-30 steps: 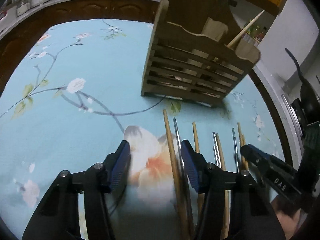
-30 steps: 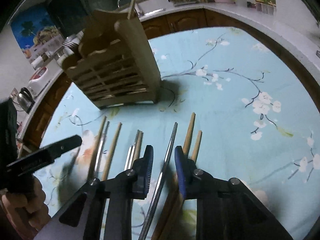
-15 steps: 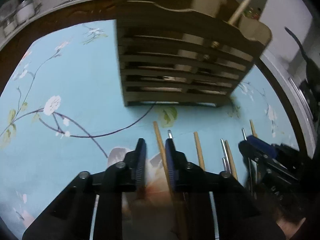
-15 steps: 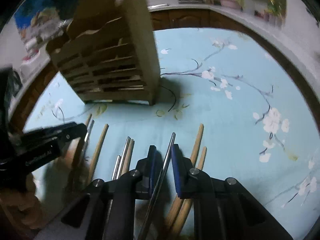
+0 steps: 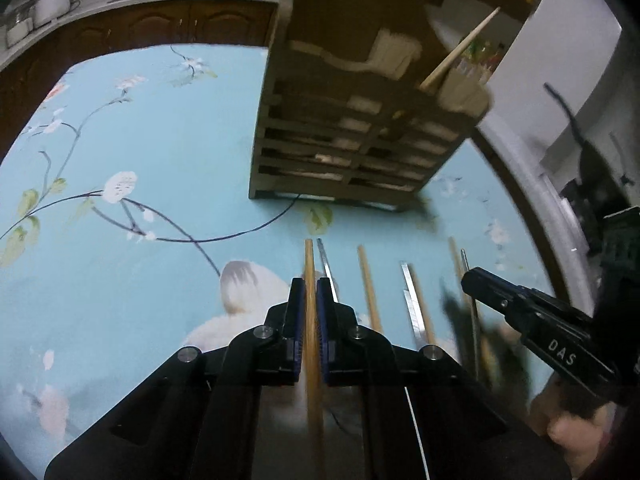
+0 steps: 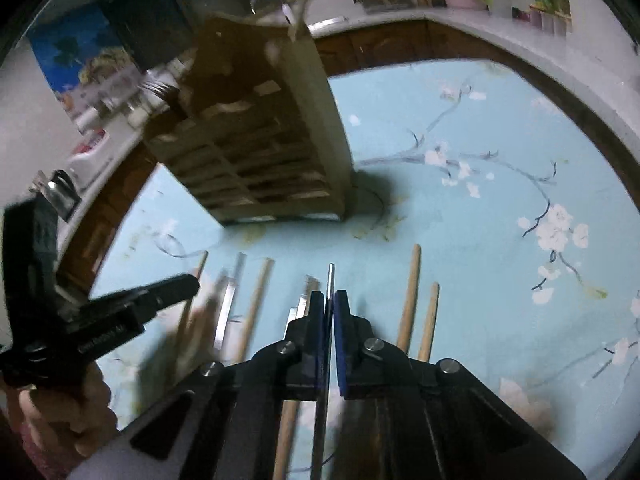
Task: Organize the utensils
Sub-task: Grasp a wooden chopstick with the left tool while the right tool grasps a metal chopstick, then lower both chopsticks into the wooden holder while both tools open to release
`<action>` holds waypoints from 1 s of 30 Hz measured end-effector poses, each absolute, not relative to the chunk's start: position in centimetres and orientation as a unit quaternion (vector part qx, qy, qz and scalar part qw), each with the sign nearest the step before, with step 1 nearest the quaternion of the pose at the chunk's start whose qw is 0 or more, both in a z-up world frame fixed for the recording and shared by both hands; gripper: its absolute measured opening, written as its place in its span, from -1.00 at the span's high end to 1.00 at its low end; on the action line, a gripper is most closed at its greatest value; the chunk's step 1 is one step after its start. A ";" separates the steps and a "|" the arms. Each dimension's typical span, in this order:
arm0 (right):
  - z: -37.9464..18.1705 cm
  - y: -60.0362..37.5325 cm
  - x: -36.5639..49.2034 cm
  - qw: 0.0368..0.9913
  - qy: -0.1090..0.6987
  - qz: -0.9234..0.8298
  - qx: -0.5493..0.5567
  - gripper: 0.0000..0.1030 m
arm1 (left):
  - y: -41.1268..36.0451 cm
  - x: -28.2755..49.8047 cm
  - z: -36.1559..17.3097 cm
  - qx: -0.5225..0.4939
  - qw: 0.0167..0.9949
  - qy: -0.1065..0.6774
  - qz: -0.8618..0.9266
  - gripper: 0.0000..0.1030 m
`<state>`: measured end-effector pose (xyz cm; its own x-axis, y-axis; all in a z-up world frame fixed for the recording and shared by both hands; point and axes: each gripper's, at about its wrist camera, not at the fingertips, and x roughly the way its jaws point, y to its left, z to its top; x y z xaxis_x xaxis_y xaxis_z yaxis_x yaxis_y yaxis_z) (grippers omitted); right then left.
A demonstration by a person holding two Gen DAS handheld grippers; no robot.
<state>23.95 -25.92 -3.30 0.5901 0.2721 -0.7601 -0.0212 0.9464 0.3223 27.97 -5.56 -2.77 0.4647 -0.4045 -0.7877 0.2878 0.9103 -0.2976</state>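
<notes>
Wooden chopstick [image 5: 309, 268] is clamped between the closed left gripper [image 5: 310, 292] fingers. A metal chopstick [image 6: 329, 280] is pinched by the right gripper [image 6: 329, 304]. Ahead of both fingertips, one stick is held in the slatted wooden holder [image 5: 348, 152].

Left gripper [image 5: 310, 294] went from wide open to clamped on a wooden chopstick [image 5: 309, 264]. Right gripper [image 6: 329, 306], slightly open before, now pinches a metal chopstick [image 6: 330, 278]. Both moved nearer the wooden holder [image 5: 352, 128].
</notes>
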 end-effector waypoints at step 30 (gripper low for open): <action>10.8 -26.6 15.6 0.940 0.281 0.118 0.153 0.91 | 1.0 17.3 11.1 -0.118 0.912 0.315 -0.235 0.91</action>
<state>15.63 -26.59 10.81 0.8150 0.3067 -0.4916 -0.1354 0.9257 0.3532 17.29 1.04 11.11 0.6911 -0.5029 -0.5191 0.3545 0.8618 -0.3629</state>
